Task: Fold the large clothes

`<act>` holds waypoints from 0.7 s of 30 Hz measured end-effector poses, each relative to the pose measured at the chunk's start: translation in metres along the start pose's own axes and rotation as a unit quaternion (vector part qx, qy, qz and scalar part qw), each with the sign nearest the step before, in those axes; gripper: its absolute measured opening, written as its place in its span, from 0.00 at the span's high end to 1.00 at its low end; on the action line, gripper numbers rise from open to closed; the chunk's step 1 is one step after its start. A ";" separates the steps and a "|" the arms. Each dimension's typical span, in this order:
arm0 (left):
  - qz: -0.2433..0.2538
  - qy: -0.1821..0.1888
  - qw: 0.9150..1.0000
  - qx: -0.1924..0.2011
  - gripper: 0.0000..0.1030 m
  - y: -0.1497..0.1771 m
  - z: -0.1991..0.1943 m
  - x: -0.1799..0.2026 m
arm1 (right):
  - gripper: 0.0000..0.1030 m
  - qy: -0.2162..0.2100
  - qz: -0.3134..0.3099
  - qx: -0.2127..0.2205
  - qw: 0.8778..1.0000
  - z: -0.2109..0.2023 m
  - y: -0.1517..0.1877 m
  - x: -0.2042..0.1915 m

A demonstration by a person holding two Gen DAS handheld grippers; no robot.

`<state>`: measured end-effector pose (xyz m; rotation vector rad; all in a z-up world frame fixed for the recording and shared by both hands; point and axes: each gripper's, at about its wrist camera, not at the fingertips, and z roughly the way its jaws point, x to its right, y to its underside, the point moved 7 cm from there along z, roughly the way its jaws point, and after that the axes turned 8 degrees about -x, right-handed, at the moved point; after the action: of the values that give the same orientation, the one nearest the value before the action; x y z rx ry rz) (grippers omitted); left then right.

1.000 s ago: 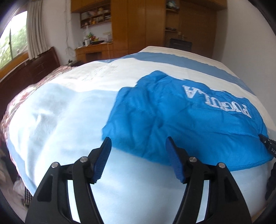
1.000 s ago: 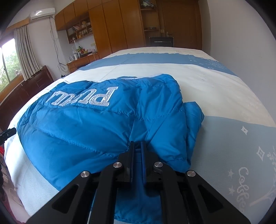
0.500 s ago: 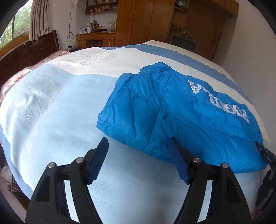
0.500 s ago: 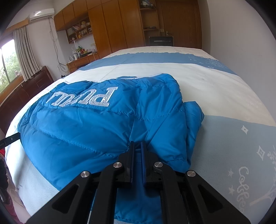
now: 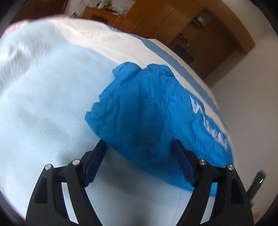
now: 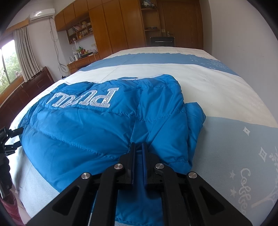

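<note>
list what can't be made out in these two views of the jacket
- Jacket, left wrist view: motion blur smears its lettering; the right edge cuts it off.
- Jacket hem, right wrist view: hidden under the shut right gripper.
- Left gripper, jaws opening around a jacket corner: contact with its pads unclear.

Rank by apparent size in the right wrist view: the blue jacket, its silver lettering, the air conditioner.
1. blue jacket, nearest the camera, so exaggerated
2. silver lettering
3. air conditioner, far away, so it looks smallest
</note>
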<state>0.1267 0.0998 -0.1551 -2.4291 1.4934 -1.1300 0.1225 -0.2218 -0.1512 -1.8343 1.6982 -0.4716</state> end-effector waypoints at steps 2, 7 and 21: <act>-0.027 0.024 0.999 0.003 0.24 -0.008 0.003 -0.008 | 0.95 -0.002 0.001 0.000 1.000 0.000 0.000 0.000; -0.064 0.056 0.996 0.005 0.30 -0.025 0.014 -0.017 | 0.95 -0.005 0.005 -0.001 1.000 0.000 0.000 0.000; -0.087 0.125 0.988 -0.004 0.74 -0.021 0.021 -0.016 | 0.95 -0.011 0.012 -0.008 1.000 0.001 -0.002 0.003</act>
<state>0.1510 0.1172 -0.1699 -2.5424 1.3651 -1.5153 0.1254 -0.2246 -0.1513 -1.8224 1.7108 -0.4279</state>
